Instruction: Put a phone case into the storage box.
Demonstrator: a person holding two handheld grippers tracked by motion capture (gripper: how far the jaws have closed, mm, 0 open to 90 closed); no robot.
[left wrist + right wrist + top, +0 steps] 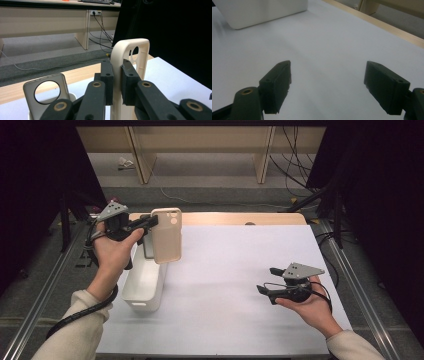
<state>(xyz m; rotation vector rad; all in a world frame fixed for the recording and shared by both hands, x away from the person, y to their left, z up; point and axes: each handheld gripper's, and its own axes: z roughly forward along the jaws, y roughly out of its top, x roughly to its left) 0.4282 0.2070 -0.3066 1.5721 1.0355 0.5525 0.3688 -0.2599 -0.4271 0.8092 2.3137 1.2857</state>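
We hold the left gripper (150, 222) above the far left corner of the worktop (235, 285), raised clear of its white surface. Its jaws are clamped on one long edge of a cream phone case (166, 241), which hangs upright with its camera cut-out at the top. In the left gripper view the two black pads (107, 75) press the thin wall of the cream phone case (130, 50) from both sides.

Directly below and behind the case stands a white bin (145, 285), set along the left edge of the worktop. A second case (148, 249) stands in the bin, partly hidden by the held one. In the left gripper view this second case (47, 92) shows a round cut-out and leans against the bin wall.

We hold the right gripper (265, 280) low over the worktop near its right edge, well apart from the bin. Its jaws point toward the left edge. In the right gripper view the fingers (275, 85) stand wide apart with nothing between them, and a corner of the white bin (262, 11) lies farther off.
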